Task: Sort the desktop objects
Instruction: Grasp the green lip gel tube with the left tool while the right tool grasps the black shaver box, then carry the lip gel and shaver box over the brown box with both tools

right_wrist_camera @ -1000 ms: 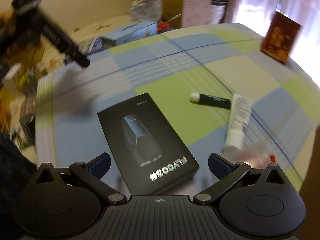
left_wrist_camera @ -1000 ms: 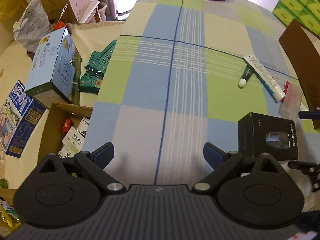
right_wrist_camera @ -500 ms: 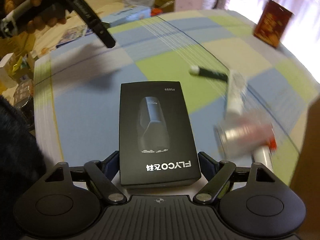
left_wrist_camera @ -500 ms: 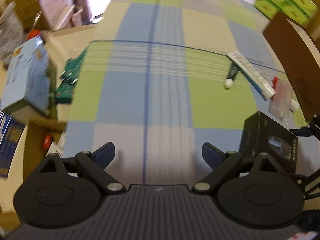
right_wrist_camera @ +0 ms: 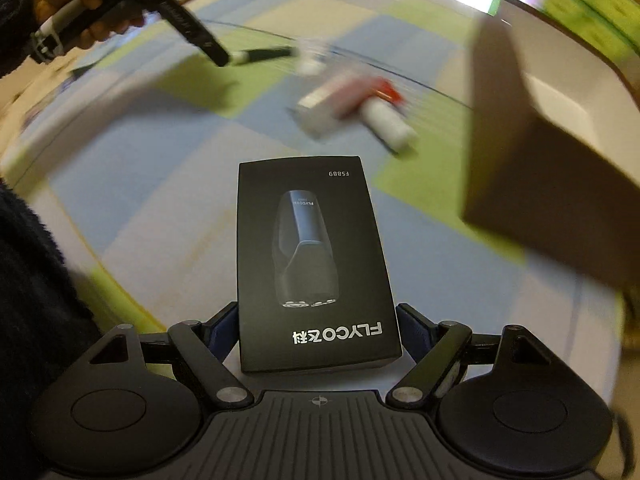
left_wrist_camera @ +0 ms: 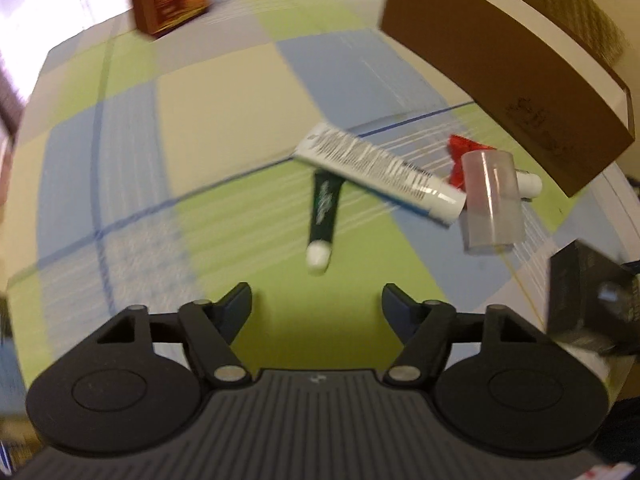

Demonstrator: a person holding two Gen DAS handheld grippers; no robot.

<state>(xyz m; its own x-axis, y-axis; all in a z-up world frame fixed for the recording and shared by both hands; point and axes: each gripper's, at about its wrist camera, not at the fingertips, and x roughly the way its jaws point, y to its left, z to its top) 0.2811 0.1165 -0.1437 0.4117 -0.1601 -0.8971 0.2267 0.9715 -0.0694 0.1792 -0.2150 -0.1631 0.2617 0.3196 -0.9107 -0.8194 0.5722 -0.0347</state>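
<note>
While the left gripper hangs over the checked tablecloth with nothing between its closing jaws, a dark green tube with a white cap lies just ahead at twelve o'clock, probably its target; a white toothpaste tube lies across the green tube's far end at one o'clock; a clear plastic case sits beside that at two o'clock; an open cardboard box, likely the sorting bin, stands further out at one o'clock. The right gripper clamps the black FLYCO shaver box by its long sides near one end, face up, lifted clear of the cloth, the cardboard box at two o'clock, seemingly its destination.
</note>
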